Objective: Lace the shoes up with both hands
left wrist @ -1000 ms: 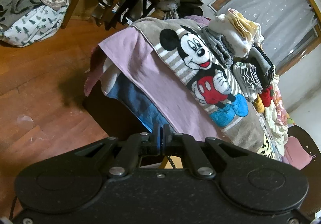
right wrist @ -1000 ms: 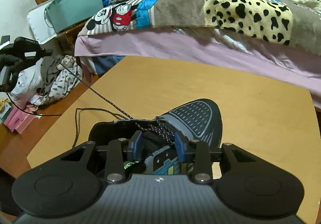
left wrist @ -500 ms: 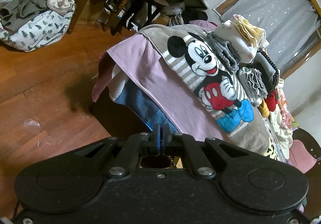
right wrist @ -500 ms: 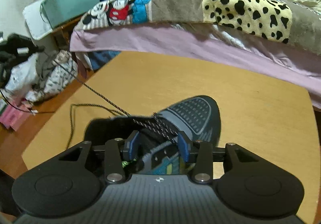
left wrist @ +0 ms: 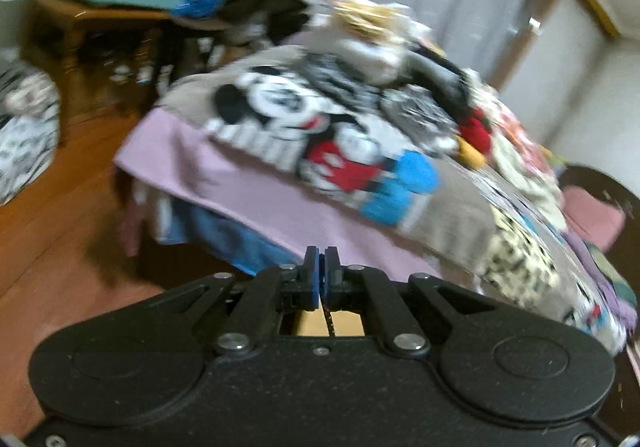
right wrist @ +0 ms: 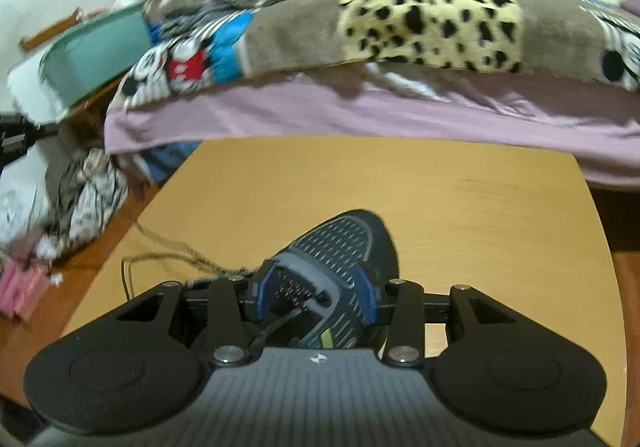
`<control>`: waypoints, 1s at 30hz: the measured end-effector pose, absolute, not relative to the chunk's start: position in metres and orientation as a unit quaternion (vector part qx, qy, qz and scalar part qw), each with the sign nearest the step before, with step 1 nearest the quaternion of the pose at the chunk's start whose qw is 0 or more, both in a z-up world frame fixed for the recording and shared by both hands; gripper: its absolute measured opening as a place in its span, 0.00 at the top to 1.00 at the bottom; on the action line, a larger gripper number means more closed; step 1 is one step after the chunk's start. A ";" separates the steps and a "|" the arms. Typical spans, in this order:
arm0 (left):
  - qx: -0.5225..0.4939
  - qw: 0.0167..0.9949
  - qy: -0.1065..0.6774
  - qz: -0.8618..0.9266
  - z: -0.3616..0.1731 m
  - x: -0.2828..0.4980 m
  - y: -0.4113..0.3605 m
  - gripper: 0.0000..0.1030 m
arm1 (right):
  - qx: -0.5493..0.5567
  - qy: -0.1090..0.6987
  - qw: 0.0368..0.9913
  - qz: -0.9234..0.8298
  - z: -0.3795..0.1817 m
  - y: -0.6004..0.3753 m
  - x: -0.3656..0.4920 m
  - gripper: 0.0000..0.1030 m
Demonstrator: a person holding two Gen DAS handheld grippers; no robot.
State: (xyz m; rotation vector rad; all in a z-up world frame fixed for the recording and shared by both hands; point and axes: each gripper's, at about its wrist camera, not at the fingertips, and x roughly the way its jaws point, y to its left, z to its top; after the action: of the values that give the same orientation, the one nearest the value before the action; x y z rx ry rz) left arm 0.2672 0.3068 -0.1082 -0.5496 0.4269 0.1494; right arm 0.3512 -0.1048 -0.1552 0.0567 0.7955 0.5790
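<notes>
Left gripper: clamped tight, blue pads pressed together with the dark lace pinched between them. You can see a short bit of the lace hanging straight down just under the pads, in front of a sliver of tan table.

Right gripper: partly spread, and its jaws have just been opening a bit wider. The shoe sits between the blue fingers, but whether the pads actually press on its sides I can't tell, it's kinda blurry there.

Shoe: dark grey and black sneaker with a dashed mesh pattern, sitting on the table right under the right gripper, toe pointing away from it, tongue and eyelet area between the jaws.

Lace, right wrist view: leaves the shoe on the gripper's left, runs out over the table toward the far left edge, smeared by motion blur. One strand also loops in front of the left finger, close to the camera.

Table, right wrist view: light wood, rounded corners, stretches out ahead of the right gripper.

Bed: just past the table's far edge, lilac sheet, with a cartoon mouse blanket and piles of folded clothes on top.

Floor: reddish wood, off to the left gripper's left.
</notes>
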 end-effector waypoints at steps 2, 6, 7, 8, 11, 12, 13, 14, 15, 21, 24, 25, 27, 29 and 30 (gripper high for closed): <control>-0.260 0.943 0.207 0.031 -0.104 0.271 0.291 1.00 | 0.047 0.379 0.884 0.270 -0.153 -0.112 0.353 0.58; -0.234 0.948 0.199 -0.087 -0.091 0.276 0.256 1.00 | 0.072 0.375 0.887 0.262 -0.148 -0.122 0.355 0.58; -0.224 0.947 0.195 -0.119 -0.086 0.276 0.246 1.00 | 0.076 0.373 0.887 0.261 -0.147 -0.124 0.356 0.58; -0.213 0.946 0.192 -0.152 -0.080 0.276 0.236 1.00 | 0.080 0.372 0.887 0.260 -0.145 -0.125 0.356 0.58; -0.182 0.937 0.191 -0.230 -0.070 0.275 0.209 1.00 | 0.089 0.368 0.888 0.261 -0.141 -0.128 0.356 0.58; -0.172 0.931 0.194 -0.255 -0.069 0.275 0.200 1.00 | 0.092 0.367 0.888 0.261 -0.140 -0.128 0.357 0.58; -0.160 0.926 0.201 -0.277 -0.070 0.275 0.191 1.00 | 0.096 0.367 0.888 0.262 -0.139 -0.129 0.357 0.58; -0.147 0.920 0.208 -0.298 -0.072 0.275 0.181 1.00 | 0.100 0.366 0.887 0.262 -0.138 -0.130 0.357 0.58; -0.137 0.913 0.219 -0.317 -0.075 0.276 0.172 1.00 | 0.103 0.365 0.887 0.262 -0.137 -0.131 0.358 0.57; -0.077 0.867 0.298 -0.391 -0.108 0.283 0.125 1.00 | 0.106 0.362 0.889 0.260 -0.132 -0.132 0.358 0.57; -0.032 0.838 0.337 -0.427 -0.131 0.280 0.095 1.00 | 0.106 0.361 0.890 0.259 -0.131 -0.134 0.357 0.57; -0.018 0.828 0.350 -0.438 -0.138 0.279 0.085 1.00 | 0.105 0.361 0.890 0.259 -0.131 -0.134 0.358 0.57; 0.005 0.810 0.371 -0.454 -0.151 0.277 0.070 1.00 | 0.104 0.362 0.890 0.259 -0.131 -0.134 0.358 0.57; 0.027 0.797 0.385 -0.465 -0.162 0.273 0.061 1.00 | 0.103 0.363 0.889 0.259 -0.131 -0.134 0.358 0.57; 0.037 0.792 0.392 -0.466 -0.167 0.272 0.058 1.00 | 0.102 0.363 0.889 0.259 -0.131 -0.134 0.359 0.57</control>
State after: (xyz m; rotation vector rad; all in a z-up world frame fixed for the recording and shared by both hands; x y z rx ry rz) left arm 0.2719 0.0581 -0.1665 0.0800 0.8438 -1.0028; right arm 0.3586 -0.1342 -0.1314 0.2127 0.7543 0.5386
